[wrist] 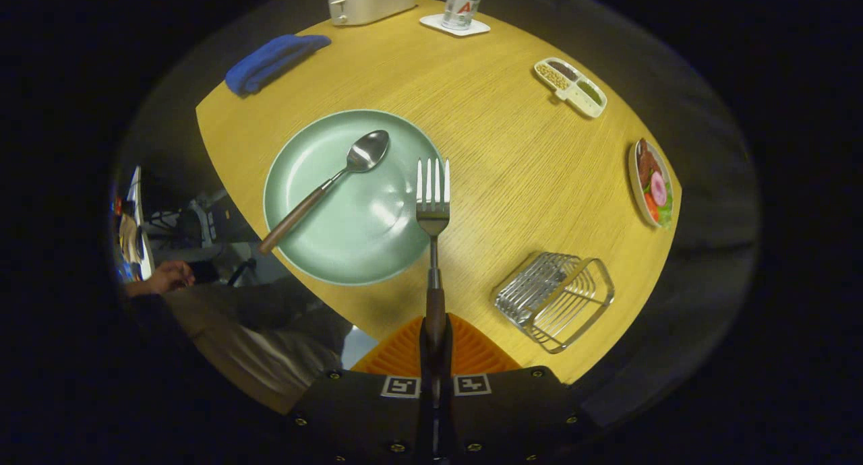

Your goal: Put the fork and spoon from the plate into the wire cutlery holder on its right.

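Both fingers of hand-held gripper (435, 357) tight on fork (433, 209) handle

bare tabletop (499, 148) between plate (303, 182) and wire cutlery holder (554, 300), holder's top open, gripper (435, 347) pinching fork (433, 202)

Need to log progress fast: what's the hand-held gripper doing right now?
Hand-held gripper: closed on the fork by its handle, tines pointing ahead over the plate rim.
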The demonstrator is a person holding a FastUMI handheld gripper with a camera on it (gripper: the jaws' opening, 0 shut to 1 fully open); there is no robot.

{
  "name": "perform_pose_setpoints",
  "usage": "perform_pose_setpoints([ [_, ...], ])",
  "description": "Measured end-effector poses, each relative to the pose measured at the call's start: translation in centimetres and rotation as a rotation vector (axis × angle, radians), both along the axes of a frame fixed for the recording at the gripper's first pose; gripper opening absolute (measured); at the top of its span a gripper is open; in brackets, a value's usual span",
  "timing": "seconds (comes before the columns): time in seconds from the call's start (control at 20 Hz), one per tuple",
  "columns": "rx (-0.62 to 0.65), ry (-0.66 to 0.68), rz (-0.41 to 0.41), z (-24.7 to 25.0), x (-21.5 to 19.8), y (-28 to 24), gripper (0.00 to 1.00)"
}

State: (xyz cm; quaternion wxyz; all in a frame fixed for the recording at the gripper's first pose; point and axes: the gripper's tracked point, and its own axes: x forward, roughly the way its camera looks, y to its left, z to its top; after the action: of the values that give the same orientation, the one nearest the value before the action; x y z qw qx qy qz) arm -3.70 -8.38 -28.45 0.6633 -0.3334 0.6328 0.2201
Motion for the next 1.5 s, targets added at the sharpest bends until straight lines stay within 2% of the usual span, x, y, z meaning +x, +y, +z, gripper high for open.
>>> perform_pose_setpoints([
  [0.1, -0.063, -0.046, 0.071, 1.2, 1.0, -2.5, 0.04],
  [0.35, -0.114, 0.080, 0.089, 4.1, -0.8, -7.0, 0.04],
  [0.6, -0.244, 0.131, 0.052, 6.7, 0.2, -13.1, 0.04],
  [0.75, -0.274, 0.180, -0.013, 6.9, 0.4, -15.1, 0.04],
  [1.05, -0.326, 0.309, -0.026, 5.4, 0.7, -16.6, 0.04],
  [1.5, -0.377, 0.439, 0.010, 3.3, 2.6, -15.1, 0.03],
])
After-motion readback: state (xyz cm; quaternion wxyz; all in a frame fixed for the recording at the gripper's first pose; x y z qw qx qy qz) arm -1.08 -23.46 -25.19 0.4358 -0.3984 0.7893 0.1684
